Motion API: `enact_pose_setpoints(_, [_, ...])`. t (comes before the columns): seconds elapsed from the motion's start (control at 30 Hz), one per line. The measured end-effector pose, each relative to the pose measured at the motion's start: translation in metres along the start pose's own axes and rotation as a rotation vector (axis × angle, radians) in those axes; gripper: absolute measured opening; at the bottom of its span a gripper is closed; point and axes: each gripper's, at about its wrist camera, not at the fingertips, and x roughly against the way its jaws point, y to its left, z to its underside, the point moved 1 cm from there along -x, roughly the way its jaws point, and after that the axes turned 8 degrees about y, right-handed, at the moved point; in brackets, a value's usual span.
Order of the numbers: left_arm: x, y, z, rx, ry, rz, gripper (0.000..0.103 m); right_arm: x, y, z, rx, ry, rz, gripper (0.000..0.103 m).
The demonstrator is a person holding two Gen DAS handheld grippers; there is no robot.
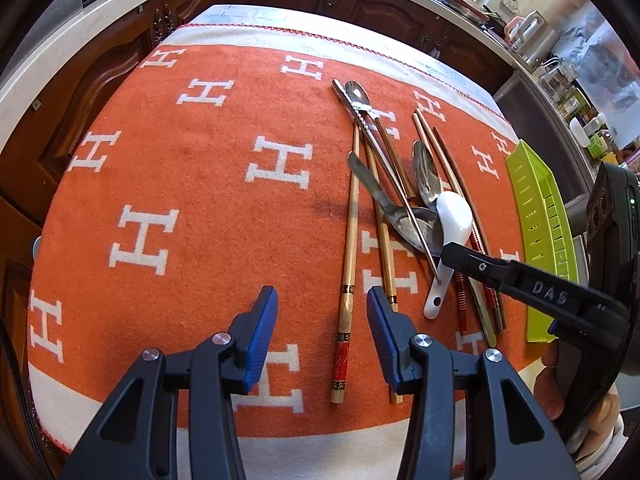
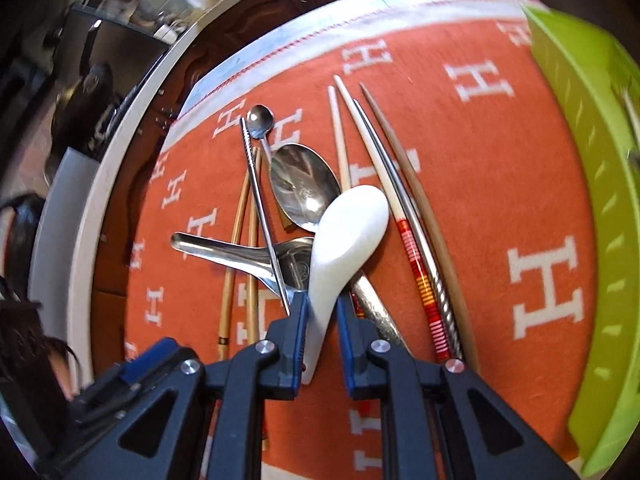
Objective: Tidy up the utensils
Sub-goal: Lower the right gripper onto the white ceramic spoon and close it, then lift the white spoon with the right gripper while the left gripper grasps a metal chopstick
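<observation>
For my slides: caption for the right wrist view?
Right gripper straddling the white spoon handle amid piled utensils on the orange cloth, beside the green tray.

The right gripper hides the white spoon's handle end, and the green tray runs blurred past the right edge.

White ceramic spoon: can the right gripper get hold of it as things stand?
Probably yes. The right gripper already has its jaws on either side of the white ceramic spoon at the handle, and the spoon lies on top of the metal spoons, nothing over it. Whether the jaws are touching it I cannot tell.
</observation>
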Motion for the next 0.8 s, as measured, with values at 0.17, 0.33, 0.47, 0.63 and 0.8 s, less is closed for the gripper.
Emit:
enact_pose_setpoints(0.17, [0.002,-0.004,-0.001,-0.007,-0.002,0.0,0.045,-0.001,0.012,-0.001,0.078,-0.031,0.07,0.014])
enact_pose_setpoints(0.33, [0.01,-0.01,-0.007,-0.018,-0.009,0.01,0.045,-0.002,0.014,-0.002,0.117,-0.035,0.07,0.013])
enact_pose_setpoints(0.47, [0.023,-0.018,-0.023,-0.031,-0.035,0.03,0.045,0.002,0.017,0.001,0.142,-0.045,0.056,0.009])
enact_pose_setpoints(0.63, [0.028,-0.033,-0.067,-0.054,-0.058,0.017,0.045,0.009,0.015,0.001,0.143,-0.055,0.023,0.006])
enact_pose_setpoints(0.8, [-0.006,-0.04,-0.113,-0.016,0.044,0.007,0.04,0.023,0.005,0.001,0.121,-0.076,-0.019,0.006])
